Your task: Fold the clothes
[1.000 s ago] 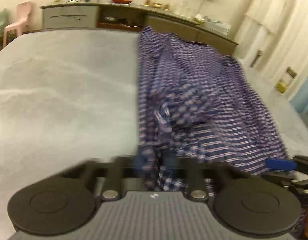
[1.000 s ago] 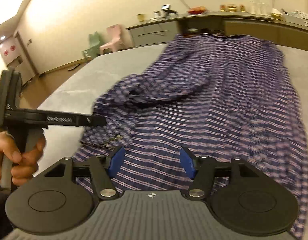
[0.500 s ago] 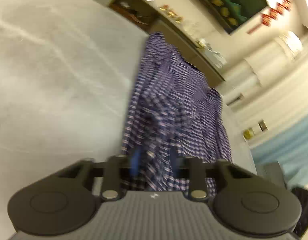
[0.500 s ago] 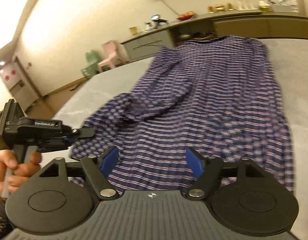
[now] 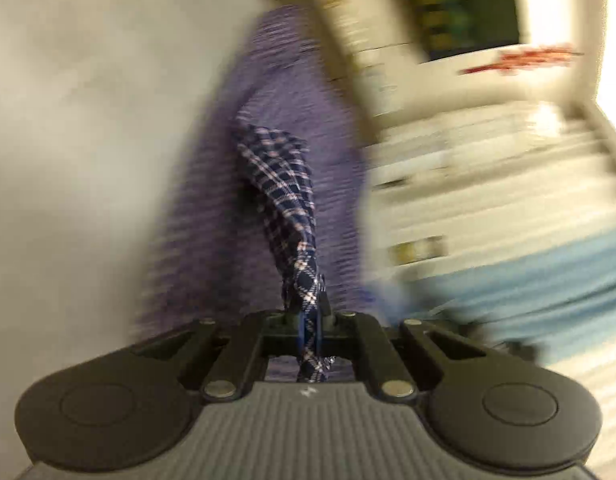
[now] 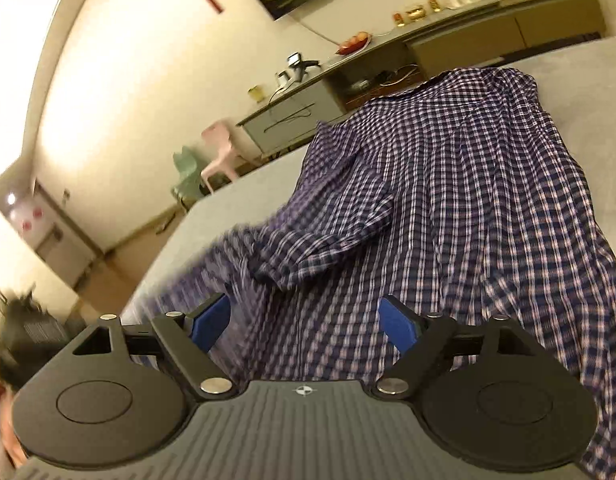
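A blue and purple checked shirt (image 6: 459,200) lies spread on the grey bed (image 6: 587,92), with one sleeve (image 6: 331,236) folded across its left side. In the left wrist view my left gripper (image 5: 308,324) is shut on a twisted strip of that shirt's cloth (image 5: 288,200), which stretches taut away from the pads. The rest of that view is smeared by motion. My right gripper (image 6: 306,320) hovers over the near hem with its blue pads (image 6: 395,322) far apart and still opening; nothing is pressed between them.
A long low cabinet (image 6: 427,52) with small items on top runs along the far wall. Pink and green small chairs (image 6: 220,156) stand beside it. The bed's left edge drops to the floor (image 6: 148,240). The left gripper's dark body (image 6: 24,332) shows at the far left of the right wrist view.
My left gripper has shut on the shirt's cloth and rolled strongly, tilting its view. My right gripper's pads have spread wider, and it has rolled and shifted across the near hem.
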The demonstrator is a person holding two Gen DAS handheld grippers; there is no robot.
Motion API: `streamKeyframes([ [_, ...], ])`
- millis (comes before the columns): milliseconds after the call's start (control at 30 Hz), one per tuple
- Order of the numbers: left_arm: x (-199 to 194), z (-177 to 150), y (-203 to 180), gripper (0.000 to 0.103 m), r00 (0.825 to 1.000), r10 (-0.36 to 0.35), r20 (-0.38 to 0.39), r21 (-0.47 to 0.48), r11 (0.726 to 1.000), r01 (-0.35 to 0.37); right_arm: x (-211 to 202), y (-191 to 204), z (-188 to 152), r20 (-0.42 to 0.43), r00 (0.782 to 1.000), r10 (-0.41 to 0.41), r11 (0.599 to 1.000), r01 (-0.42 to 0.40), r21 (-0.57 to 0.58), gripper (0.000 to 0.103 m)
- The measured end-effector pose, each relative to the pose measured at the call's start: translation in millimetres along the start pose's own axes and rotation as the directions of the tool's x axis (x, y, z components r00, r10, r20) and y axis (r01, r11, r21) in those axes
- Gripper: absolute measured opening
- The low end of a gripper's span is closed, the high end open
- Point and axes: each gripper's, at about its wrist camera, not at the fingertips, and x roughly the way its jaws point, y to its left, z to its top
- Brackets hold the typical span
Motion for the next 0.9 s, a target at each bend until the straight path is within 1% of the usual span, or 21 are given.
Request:
streamKeyframes([
  [100,4.5,-6.0,18.6,0.006,0.998,0.063,-0.014,-0.016,0.998,-0.063,23.8,6.6,18.8,0.027,0.999,-0.028,0.999,0.029,-0.014,0.084],
  [133,3.2,-7.1,16.6,0.006,0.997,0.075,-0.013,0.006,0.997,-0.075,35.1,9.6,24.1,0.023,0.999,-0.042,0.999,0.042,-0.033,0.082],
  [167,1.9,-8.1,14.2,0.006,0.996,0.088,-0.011,0.03,0.996,-0.087,51.1,12.7,27.1,-0.009,0.998,-0.057,0.996,0.056,-0.067,0.079],
  [233,-1.7,-11.9,6.8,0.008,0.992,0.124,-0.005,0.089,0.988,-0.123,83.0,18.7,33.2,-0.072,0.993,-0.09,0.988,0.08,-0.134,0.063],
  [267,-4.2,-14.8,1.6,0.008,0.989,0.149,0.0,0.126,0.981,-0.148,96.3,19.3,34.7,-0.096,0.988,-0.122,0.98,0.105,-0.171,0.06],
  [333,-9.9,-21.4,-8.5,0.01,0.98,0.2,0.017,0.187,0.962,-0.199,113.2,11.6,31.9,-0.12,0.963,-0.241,0.946,0.205,-0.252,0.05],
  [367,-14.9,-27.3,-15.8,0.016,0.973,0.228,0.034,0.222,0.948,-0.23,111.7,7.9,31.2,-0.12,0.955,-0.27,0.935,0.231,-0.271,0.049],
  [400,-23.1,-34.3,-22.3,0.035,0.966,0.252,0.054,0.256,0.932,-0.257,91.9,4.2,31.8,-0.108,0.963,-0.247,0.945,0.214,-0.249,0.049],
  [433,-35.5,-42.2,-28.8,0.053,0.958,0.275,0.078,0.297,0.911,-0.286,72.2,0.6,32.4,-0.094,0.97,-0.224,0.954,0.198,-0.227,0.053],
  [467,-47.4,-55.1,-36.1,0.059,0.947,0.303,0.109,0.354,0.878,-0.322,52.5,-3.1,33.0,-0.081,0.976,-0.2,0.962,0.18,-0.205,0.059],
  [500,-57.0,-66.7,-39.6,0.066,0.934,0.333,0.128,0.395,0.847,-0.356,29.2,-7.0,31.8,-0.06,0.982,-0.178,0.968,0.164,-0.189,0.075],
  [533,-66.5,-78.3,-42.8,0.07,0.921,0.361,0.148,0.434,0.813,-0.388,-0.5,-13.3,25.2,-0.031,0.984,-0.175,0.968,0.166,-0.188,0.086],
  [600,-79.1,-98.2,-41.0,0.071,0.904,0.405,0.135,0.489,0.766,-0.417,-58.3,-32.6,4.6,0.012,0.975,-0.223,0.956,0.221,-0.193,0.086],
  [633,-79.4,-105.6,-42.1,0.071,0.898,0.422,0.124,0.509,0.75,-0.423,-84.9,-43.6,-7.0,0.022,0.966,-0.258,0.947,0.258,-0.191,0.087],
  [667,-79.1,-112.9,-43.4,0.071,0.891,0.439,0.112,0.528,0.733,-0.428,-104.9,-55.5,-21.2,0.009,0.952,-0.305,0.935,0.302,-0.185,0.087],
  [700,-78.9,-120.1,-44.7,0.076,0.884,0.456,0.102,0.547,0.717,-0.432,-119.8,-63.3,-35.1,-0.012,0.944,-0.328,0.93,0.321,-0.182,0.087],
  [733,-79.4,-125.9,-45.1,0.081,0.885,0.457,0.088,0.561,0.712,-0.423,-132.8,-68.6,-49.1,-0.036,0.941,-0.335,0.929,0.324,-0.178,0.087],
  [800,-71.8,-136.4,-50.7,0.081,0.883,0.464,0.075,0.587,0.695,-0.415,-156.6,-77.5,-75.8,-0.083,0.936,-0.342,0.931,0.325,-0.168,0.087],
  [833,-67.8,-141.6,-53.6,0.08,0.881,0.468,0.068,0.6,0.686,-0.411,-162.7,-76.6,-85.4,-0.101,0.939,-0.33,0.937,0.312,-0.158,0.087],
  [867,-65.8,-149.4,-54.9,0.079,0.88,0.471,0.067,0.623,0.669,-0.405,-166.7,-72.8,-93.1,-0.115,0.941,-0.318,0.942,0.299,-0.152,0.087],
  [900,-57.3,-152.1,-57.0,0.069,0.873,0.48,0.086,0.644,0.642,-0.417,-170.0,-68.1,-100.5,-0.129,0.945,-0.301,0.948,0.281,-0.149,0.087],
])
